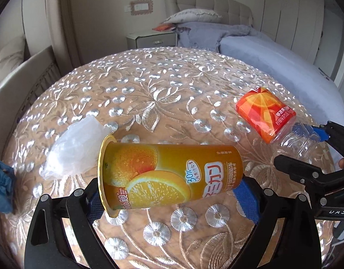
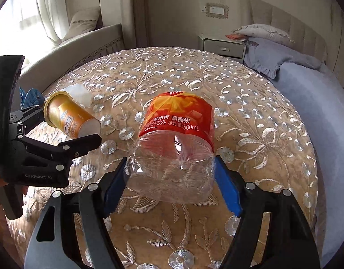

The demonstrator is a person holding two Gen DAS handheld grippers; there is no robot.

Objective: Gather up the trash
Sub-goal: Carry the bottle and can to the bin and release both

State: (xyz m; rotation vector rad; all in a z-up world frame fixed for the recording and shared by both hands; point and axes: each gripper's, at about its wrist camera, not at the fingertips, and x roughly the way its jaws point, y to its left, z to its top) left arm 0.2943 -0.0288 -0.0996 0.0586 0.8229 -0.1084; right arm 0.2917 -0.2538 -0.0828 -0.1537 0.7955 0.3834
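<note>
My left gripper (image 1: 172,192) is shut on an orange juice cup (image 1: 169,174), held sideways above the round embroidered table (image 1: 149,85). The cup also shows in the right wrist view (image 2: 71,118), with the left gripper (image 2: 59,134) around it. My right gripper (image 2: 172,179) is shut on a crumpled clear plastic bottle with a red-orange label (image 2: 176,139), held above the table (image 2: 250,112). The bottle (image 1: 268,112) and right gripper (image 1: 306,148) show at the right of the left wrist view. A crumpled clear plastic bag (image 1: 73,148) lies on the table left of the cup.
A blue cloth (image 1: 1,186) lies at the table's left edge. A bed with bluish bedding (image 1: 272,58) stands behind and to the right, a nightstand (image 1: 151,39) beyond the table, and a cushioned bench with curtains (image 2: 82,38) at the left.
</note>
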